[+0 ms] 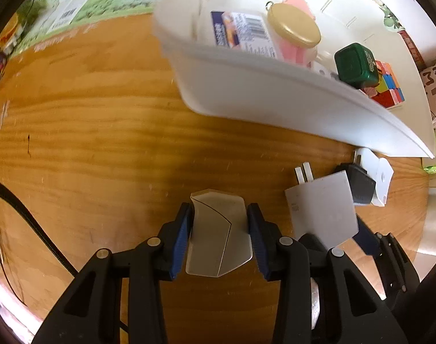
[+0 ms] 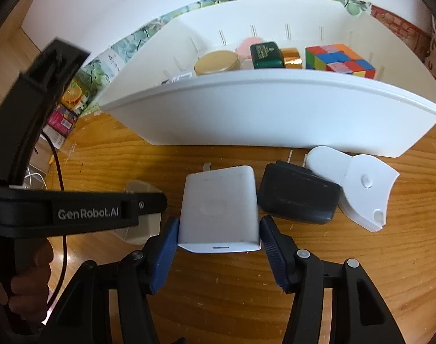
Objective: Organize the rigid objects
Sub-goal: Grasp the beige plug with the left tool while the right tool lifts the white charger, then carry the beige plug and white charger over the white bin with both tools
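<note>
My left gripper (image 1: 220, 213) points down at the wooden table (image 1: 103, 143), and its blue pads press both sides of a flat silver-grey piece (image 1: 218, 238). To its right, my right gripper (image 2: 219, 223) has its pads against the sides of a white plug charger (image 2: 219, 209), prongs toward the bin. The same charger (image 1: 322, 209) shows in the left wrist view. A white bin (image 2: 246, 114) stands just behind; it holds a gold-lidded tin (image 2: 216, 63), a green box (image 2: 266, 55), a colour cube (image 2: 340, 60) and a barcoded pack (image 1: 241, 31).
A black adapter (image 2: 298, 197) and a white plastic piece (image 2: 361, 189) lie on the table beside the charger, against the bin's front wall. The left gripper's black body (image 2: 89, 212) and a hand (image 2: 20, 286) fill the right wrist view's left side. Printed boxes (image 2: 66, 114) stand at the far left.
</note>
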